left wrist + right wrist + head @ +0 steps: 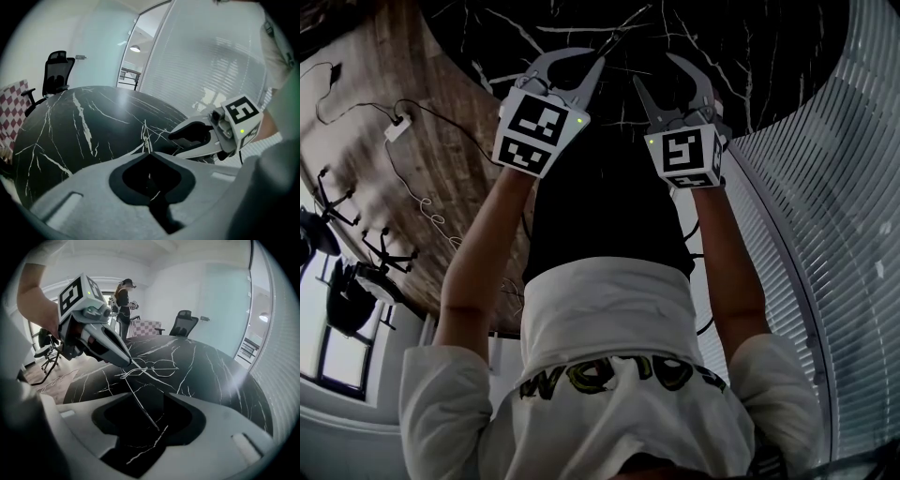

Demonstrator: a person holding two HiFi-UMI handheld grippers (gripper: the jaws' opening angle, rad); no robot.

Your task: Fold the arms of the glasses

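Plenty of bare marble table (pixel 220 380) at the right of the right gripper view. Only the glasses (pixel 157 367) and left gripper (pixel 130 363) crowd left of centre.

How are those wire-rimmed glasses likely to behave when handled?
Probably very light: the glasses are thin wire, so a nudge could slide them on the glossy table. The long arm looks springy and easily bent, likely flexing under a hard pinch. The left gripper, shut on the frame, probably steadies them.

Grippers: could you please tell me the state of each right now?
Left gripper: shut on the glasses.
Right gripper: open, a glasses arm between its jaws, ungripped.
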